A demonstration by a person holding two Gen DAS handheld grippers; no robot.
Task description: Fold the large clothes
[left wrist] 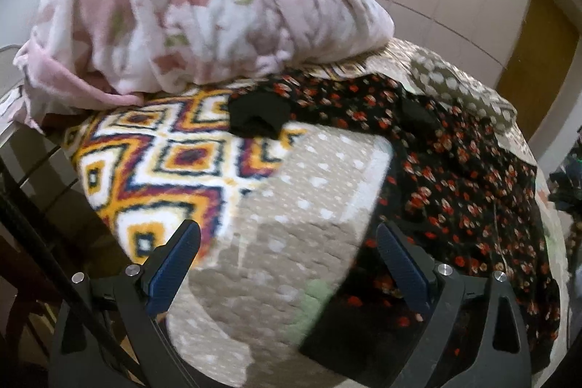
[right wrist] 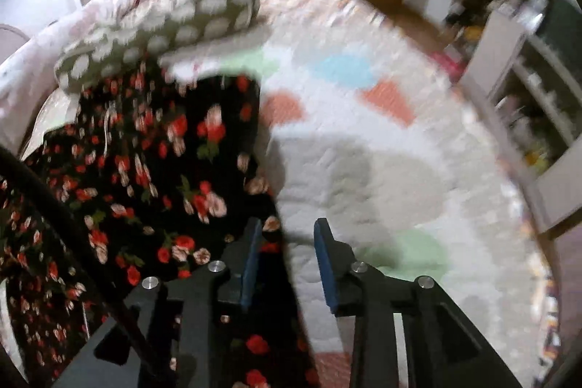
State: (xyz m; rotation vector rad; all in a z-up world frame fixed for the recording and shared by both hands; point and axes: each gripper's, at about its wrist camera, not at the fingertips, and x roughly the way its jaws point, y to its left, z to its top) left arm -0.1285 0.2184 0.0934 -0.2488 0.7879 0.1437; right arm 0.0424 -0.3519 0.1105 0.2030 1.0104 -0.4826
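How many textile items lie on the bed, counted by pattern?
Black floral garment: 1
Pink-and-white blanket: 1
Diamond-pattern orange blanket: 1
Olive cloth with white dots: 1
Total: 4

From my feed the garment (left wrist: 454, 170) is black, scattered with small red and pale pink roses on green leaves. Beside it I see a blanket (left wrist: 152, 162) in nested diamonds — orange, white, maroon and navy. A beige cloth (left wrist: 309, 199) carries white dots. The heaped blanket (left wrist: 189, 6) is pink and white with olive flecks. On the right camera the bed cover (right wrist: 382, 151) looks white with blue, coral and mint blotches — blurred, so perhaps dots. An olive pillow (right wrist: 163, 28) has white spots.
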